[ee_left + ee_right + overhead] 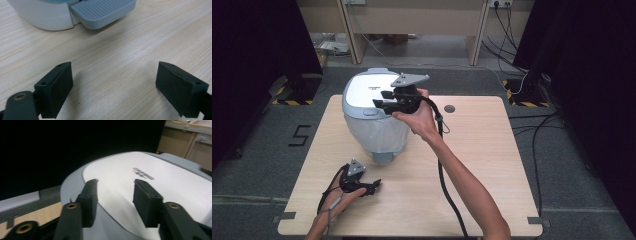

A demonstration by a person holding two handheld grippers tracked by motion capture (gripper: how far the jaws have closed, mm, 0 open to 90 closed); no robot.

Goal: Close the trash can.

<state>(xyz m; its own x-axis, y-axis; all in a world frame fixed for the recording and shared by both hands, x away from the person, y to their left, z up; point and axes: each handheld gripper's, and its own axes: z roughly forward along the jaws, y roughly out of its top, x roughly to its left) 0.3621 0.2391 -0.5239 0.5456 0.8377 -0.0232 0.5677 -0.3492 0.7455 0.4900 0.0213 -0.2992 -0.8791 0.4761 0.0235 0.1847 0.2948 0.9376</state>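
A white and grey pedal bin stands on the far left part of the wooden table, lid down, its grey foot pedal facing the person. My right gripper hovers over the lid's right side; in the right gripper view this gripper is open above the white lid, with nothing between its jaws. My left gripper rests low near the table's front left. It stands wide open over bare wood, the pedal and bin base ahead of it.
A round cable hole sits in the table right of the bin. Black curtains flank both sides. Cables trail over the floor at right, and a wooden desk stands behind. The right gripper's cable crosses the table.
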